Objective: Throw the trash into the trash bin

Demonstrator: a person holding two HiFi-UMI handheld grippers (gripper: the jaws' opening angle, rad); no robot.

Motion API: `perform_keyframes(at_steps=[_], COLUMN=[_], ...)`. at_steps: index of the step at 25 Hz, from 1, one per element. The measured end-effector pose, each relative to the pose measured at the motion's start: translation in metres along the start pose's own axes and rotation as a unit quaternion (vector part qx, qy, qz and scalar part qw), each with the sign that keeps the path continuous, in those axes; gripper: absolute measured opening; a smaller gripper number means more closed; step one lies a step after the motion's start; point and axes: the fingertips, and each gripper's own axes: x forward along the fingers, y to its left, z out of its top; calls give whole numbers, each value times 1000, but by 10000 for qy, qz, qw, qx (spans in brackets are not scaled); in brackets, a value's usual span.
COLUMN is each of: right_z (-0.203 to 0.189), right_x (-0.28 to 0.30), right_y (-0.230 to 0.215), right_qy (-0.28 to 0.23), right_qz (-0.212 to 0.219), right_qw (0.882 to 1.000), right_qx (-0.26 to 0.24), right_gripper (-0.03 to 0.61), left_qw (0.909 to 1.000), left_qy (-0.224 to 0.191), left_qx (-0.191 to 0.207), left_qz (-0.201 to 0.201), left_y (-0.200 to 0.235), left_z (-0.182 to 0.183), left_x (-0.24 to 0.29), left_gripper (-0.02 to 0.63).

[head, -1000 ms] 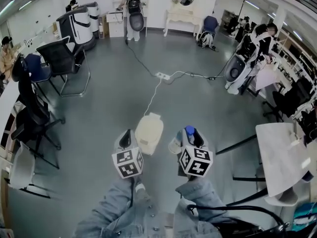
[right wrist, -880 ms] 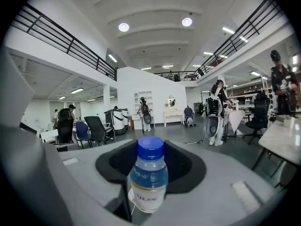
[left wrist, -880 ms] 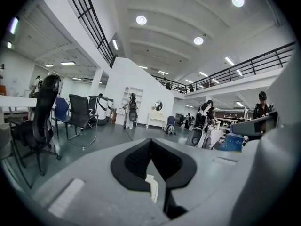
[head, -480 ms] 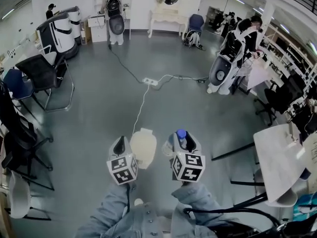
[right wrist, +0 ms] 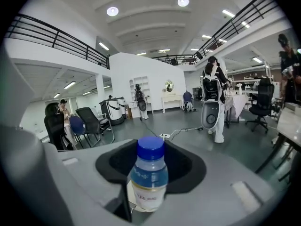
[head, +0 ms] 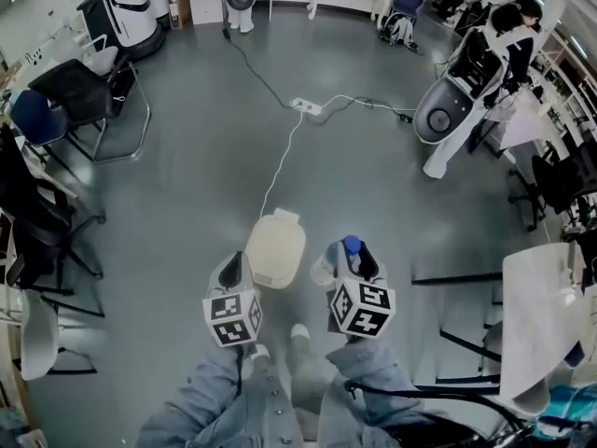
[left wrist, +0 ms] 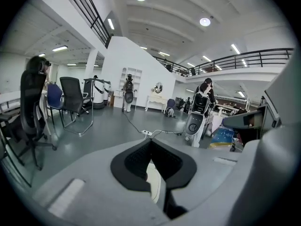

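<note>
In the head view, your right hand-held gripper (head: 357,258) holds the blue-capped plastic bottle (head: 352,245) just right of the cream, lidded trash bin (head: 276,250) on the floor; nothing is binned yet. In the left gripper view, your left hand-held gripper (left wrist: 150,147) seems nearly closed, gripping nothing. In the right gripper view, the jaws clamp the bottle upright, so lifting the lid and dropping it in remain.

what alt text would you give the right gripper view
A blue-capped plastic bottle stands upright, clamped between two dark jaws in the foreground. Behind it, a large grey-floored hall with office chairs at left and a white machine at right.
</note>
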Motion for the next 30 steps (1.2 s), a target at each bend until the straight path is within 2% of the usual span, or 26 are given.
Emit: perform_keyframes(at_steps=[6,13,19,25,30], right_z=[-32,-103,-174,-234,-263], right_x=[39,90,119,139,132], right_y=[-11,-16,-22,-21,-30], right_qy=[291,699,1054,1210,1366], right_qz=[97,190,214,259,169], right_qw=[9995,9974,9942,9922,9903], right_qx=[-44,-46,-87,-153,-196], right_gripper=[179,179,179,179,179], left_qw=[9998,9977,9926,9892,9861], left_qy=[115,629,1186,1451,1651], left_qx=[25,-99,-83,-32,-115], left_qz=[161,225,260,210,136], left_y=[10,33,48,65,64], left_z=[-35,-118,-204,-273,-316], left_x=[26,69,89,118,135], left_gripper=[9,9,9,9,8])
